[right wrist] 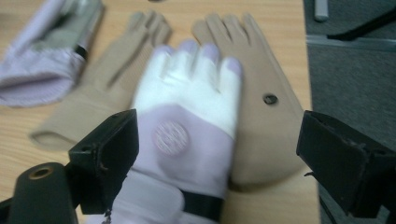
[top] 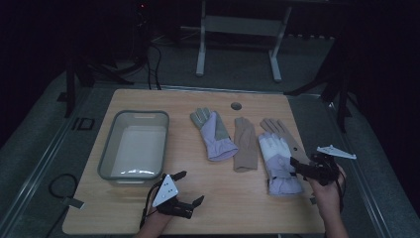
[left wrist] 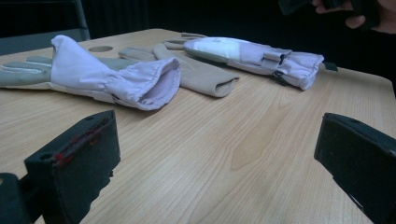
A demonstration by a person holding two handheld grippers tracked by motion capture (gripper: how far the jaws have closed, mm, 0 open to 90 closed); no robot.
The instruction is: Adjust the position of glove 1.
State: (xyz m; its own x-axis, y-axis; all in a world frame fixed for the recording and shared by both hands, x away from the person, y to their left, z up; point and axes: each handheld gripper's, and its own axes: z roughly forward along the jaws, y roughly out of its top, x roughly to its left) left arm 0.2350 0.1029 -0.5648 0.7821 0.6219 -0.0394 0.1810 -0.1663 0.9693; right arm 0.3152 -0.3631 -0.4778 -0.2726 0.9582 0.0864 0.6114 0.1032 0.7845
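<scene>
Where table edge nears: right hand-held gripper (top: 303,167), white-lilac glove (top: 279,159).

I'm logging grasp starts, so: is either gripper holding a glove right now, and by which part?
Nothing is held. The right gripper stands open around the white-and-lilac padded glove near its cuff, not closed on it. The left gripper is open above the bare wooden table.
</scene>
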